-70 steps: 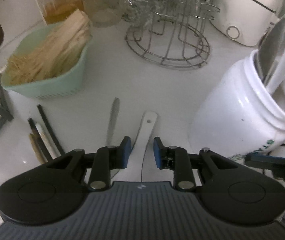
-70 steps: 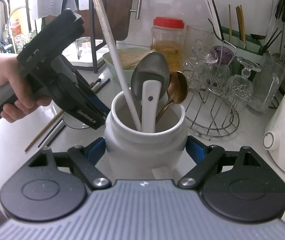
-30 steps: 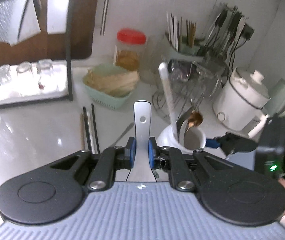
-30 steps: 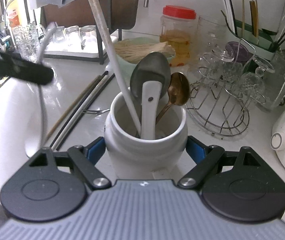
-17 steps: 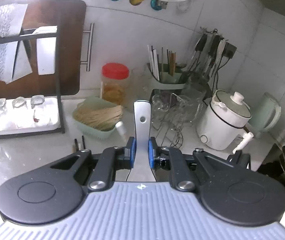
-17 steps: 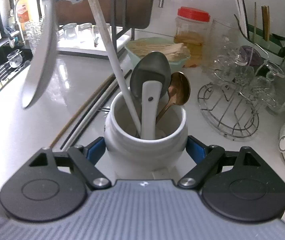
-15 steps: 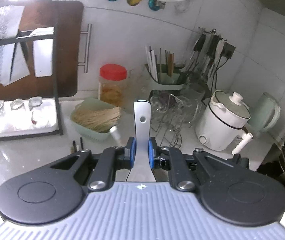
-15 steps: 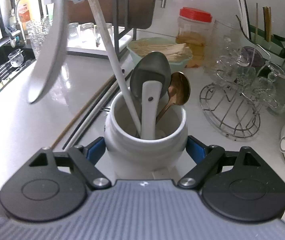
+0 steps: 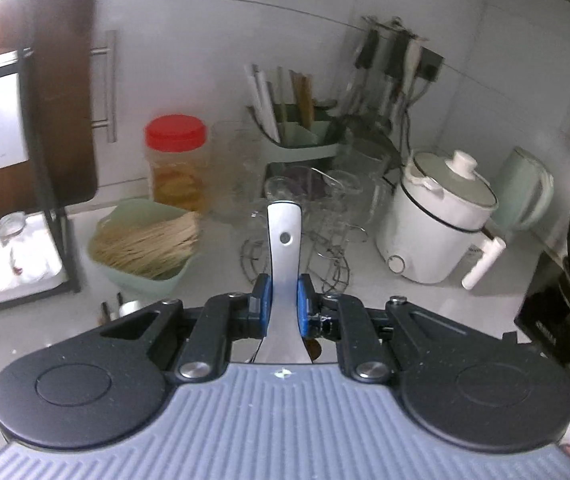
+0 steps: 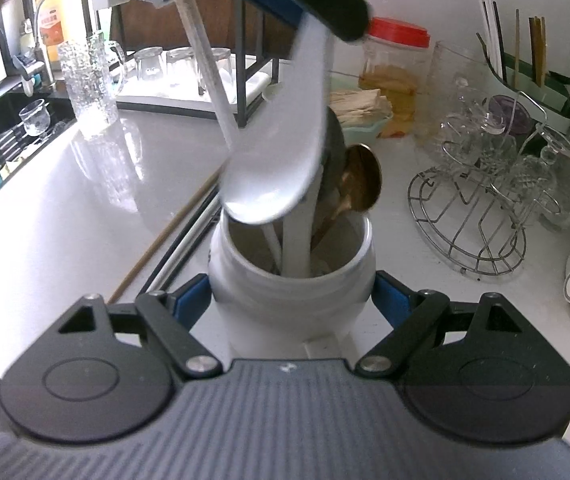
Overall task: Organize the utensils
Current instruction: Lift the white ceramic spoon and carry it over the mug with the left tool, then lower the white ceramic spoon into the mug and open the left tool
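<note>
Left hand-held gripper (image 9: 284, 298) clamps one spoon (image 9: 284, 240).

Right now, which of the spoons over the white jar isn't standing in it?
The big white spoon, clamped by the left hand-held gripper, hangs above the jar; the gold spoon and the others stand inside.

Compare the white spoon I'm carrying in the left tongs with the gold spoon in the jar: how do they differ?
The white spoon hangs bowl-down over the white jar, clamped in the left tongs; the gold spoon stands in the jar, bowl up. The white spoon's bowl looks far larger than the gold spoon's. Both are spoons.
</note>
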Demonstrator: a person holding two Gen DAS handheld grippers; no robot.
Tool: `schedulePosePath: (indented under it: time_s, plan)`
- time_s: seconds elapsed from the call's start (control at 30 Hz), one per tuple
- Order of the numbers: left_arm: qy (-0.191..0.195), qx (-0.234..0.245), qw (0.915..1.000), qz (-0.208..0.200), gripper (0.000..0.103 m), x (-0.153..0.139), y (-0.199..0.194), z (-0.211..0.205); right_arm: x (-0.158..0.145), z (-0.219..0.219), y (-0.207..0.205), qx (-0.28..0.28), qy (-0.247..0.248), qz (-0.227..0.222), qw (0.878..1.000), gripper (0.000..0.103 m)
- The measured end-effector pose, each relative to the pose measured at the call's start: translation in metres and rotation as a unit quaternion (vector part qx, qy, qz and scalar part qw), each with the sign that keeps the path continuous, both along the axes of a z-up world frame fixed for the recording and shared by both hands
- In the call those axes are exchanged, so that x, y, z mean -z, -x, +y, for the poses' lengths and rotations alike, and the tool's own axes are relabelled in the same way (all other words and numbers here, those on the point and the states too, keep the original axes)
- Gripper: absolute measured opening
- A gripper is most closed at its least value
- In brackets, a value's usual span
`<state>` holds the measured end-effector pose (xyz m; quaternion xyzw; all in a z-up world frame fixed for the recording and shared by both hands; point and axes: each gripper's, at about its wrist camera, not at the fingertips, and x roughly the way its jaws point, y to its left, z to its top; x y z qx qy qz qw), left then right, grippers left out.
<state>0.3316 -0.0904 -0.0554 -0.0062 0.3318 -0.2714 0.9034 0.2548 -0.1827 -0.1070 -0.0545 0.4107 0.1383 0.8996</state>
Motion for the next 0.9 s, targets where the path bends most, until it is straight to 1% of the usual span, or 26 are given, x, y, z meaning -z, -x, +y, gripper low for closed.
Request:
schedulePosePath:
  time_s: [0.1, 0.23, 0.3, 0.4, 0.5, 0.6, 0.8, 0.9]
  plan:
    - [-0.011, 0.015, 0.9998, -0.002, 0.016, 0.008, 0.001, -0.007, 0.0, 0.0, 0.0, 0.001, 0.0, -0.001, 1.0, 0.089]
    - [-0.02, 0.021, 0.9996, 0.006, 0.016, 0.016, 0.006, -0.008, 0.001, 0.0, 0.001, 0.003, -0.001, -0.002, 1.0, 0.089]
    - [-0.031, 0.023, 0.9992, 0.004, 0.016, 0.014, 0.011, -0.008, 0.001, 0.001, 0.001, 0.003, 0.0, -0.002, 1.0, 0.089]
    - [-0.029, 0.027, 0.999, 0.019, 0.015, 0.009, 0.015, -0.004, 0.001, 0.001, 0.001, 0.003, 0.0, -0.004, 1.0, 0.089]
    - [-0.033, 0.027, 0.9986, 0.029, 0.01, 0.005, 0.019, -0.002, 0.001, 0.0, 0.001, 0.003, 0.0, -0.004, 1.0, 0.089]
    - [-0.032, 0.031, 0.9974, 0.056, 0.009, 0.001, 0.02, -0.001, 0.001, 0.001, 0.001, 0.003, 0.0, -0.004, 1.0, 0.089]
    - [-0.038, 0.039, 0.9942, 0.093, 0.008, -0.002, 0.017, -0.005, 0.002, 0.0, 0.001, 0.001, -0.001, -0.006, 1.0, 0.089]
    - [-0.041, 0.039, 0.9904, 0.126, 0.008, -0.004, 0.011, -0.008, 0.002, -0.001, 0.002, 0.001, -0.003, -0.006, 1.0, 0.089]
